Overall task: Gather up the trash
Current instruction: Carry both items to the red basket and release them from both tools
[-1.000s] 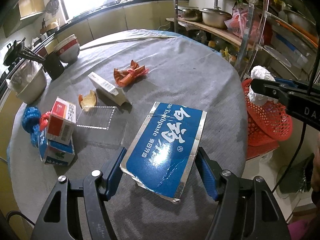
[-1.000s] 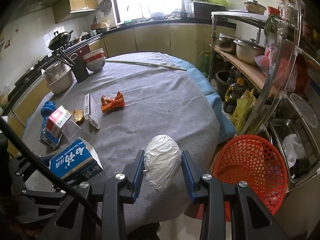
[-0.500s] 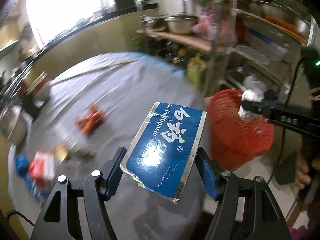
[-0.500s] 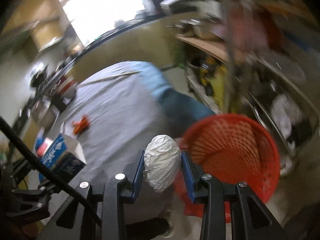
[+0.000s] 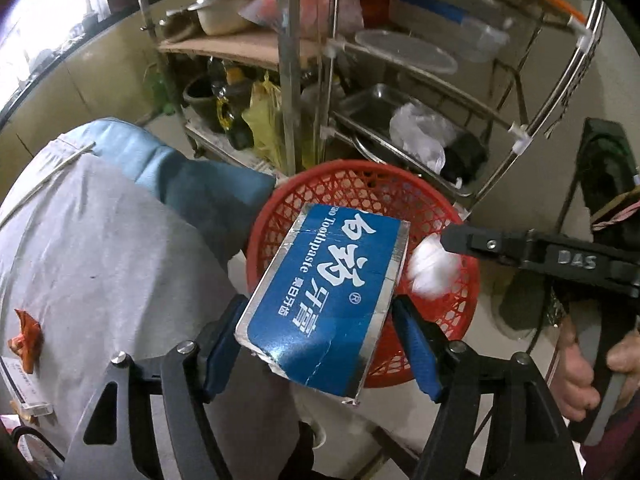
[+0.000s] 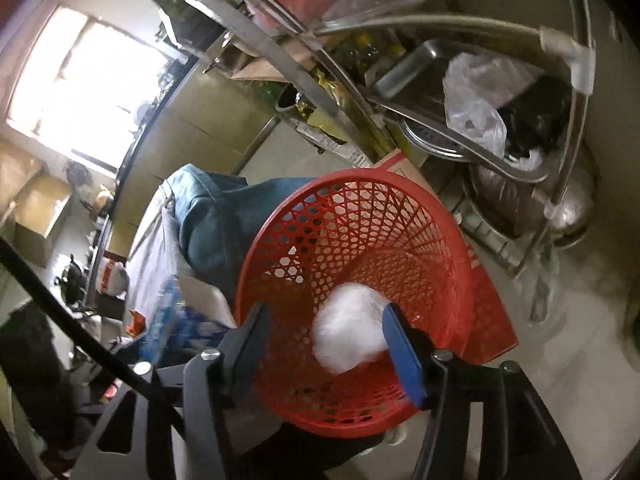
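Left gripper (image 5: 320, 332) sits at the bottom of its frame, pointing forward and down, with both blue pads pressed against the sides of a toothpaste box (image 5: 326, 296), so it's got a firm hold on it. That box is blue with silver edges and white lettering, a bit crumpled and torn at the near end, and it hangs tilted over the near rim of the red basket (image 5: 280, 216), which stands on the floor right beside the round table (image 5: 100, 240) with its grey cloth. Right gripper (image 6: 324, 344) comes in from the bottom of its own view, angled down into the basket mouth, with its jaws spread wide. One white crumpled bag ball (image 6: 348, 332) sits between them, blurred, up against the right blue pad and clear of the left one, so honestly I can't tell if it's touching or already loose. In the left view the same ball (image 5: 434, 268) shows at middle right just under the black finger tip, over the basket. Count so far: two grippers, one box, one ball, one basket. Back on the table at the left edge there's one orange wrapper (image 5: 26, 338) lying flat. Behind the basket, the metal rack (image 5: 400, 92) fills the upper part of both views.
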Demonstrator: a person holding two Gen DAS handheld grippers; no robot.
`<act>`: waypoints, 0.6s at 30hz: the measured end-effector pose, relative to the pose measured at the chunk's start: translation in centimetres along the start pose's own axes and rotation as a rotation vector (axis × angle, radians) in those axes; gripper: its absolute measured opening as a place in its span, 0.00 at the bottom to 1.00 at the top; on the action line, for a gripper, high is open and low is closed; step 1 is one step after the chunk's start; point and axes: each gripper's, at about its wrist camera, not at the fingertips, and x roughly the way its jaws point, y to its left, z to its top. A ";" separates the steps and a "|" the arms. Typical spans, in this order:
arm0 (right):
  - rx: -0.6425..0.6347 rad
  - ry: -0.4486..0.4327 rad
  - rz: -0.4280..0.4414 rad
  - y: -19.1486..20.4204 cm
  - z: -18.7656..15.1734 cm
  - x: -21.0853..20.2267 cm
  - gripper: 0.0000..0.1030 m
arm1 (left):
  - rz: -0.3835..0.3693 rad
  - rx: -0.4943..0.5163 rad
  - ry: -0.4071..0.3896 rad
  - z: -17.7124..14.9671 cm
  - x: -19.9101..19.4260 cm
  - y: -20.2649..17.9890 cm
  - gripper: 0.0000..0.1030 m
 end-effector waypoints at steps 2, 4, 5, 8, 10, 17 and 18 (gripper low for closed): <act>0.005 -0.014 0.001 -0.4 0.1 -0.3 0.60 | -0.012 -0.012 0.000 -0.1 0.0 0.2 0.72; 0.005 -0.029 -0.002 -0.3 0.1 -0.6 0.60 | -0.011 -0.024 -0.013 -0.5 -0.7 0.4 0.72; 0.000 -0.043 -0.010 -0.1 0.1 -0.7 0.60 | -0.010 -0.030 -0.021 -0.7 -1.1 0.7 0.72; -0.036 -0.075 -0.018 1.0 -0.3 -1.3 0.60 | -0.020 -0.058 -0.036 -0.9 -2.0 1.5 0.72; -0.055 -0.109 -0.016 2.1 -0.7 -2.0 0.60 | -0.009 -0.085 -0.053 -1.3 -3.0 2.2 0.72; -0.193 -0.160 -0.008 7.4 -2.4 -3.2 0.60 | 0.078 -0.214 -0.122 -6.8 -7.9 7.4 0.72; -0.207 -0.152 0.001 8.0 -2.7 -3.0 0.60 | 0.095 -0.228 -0.128 -7.7 -8.4 8.1 0.72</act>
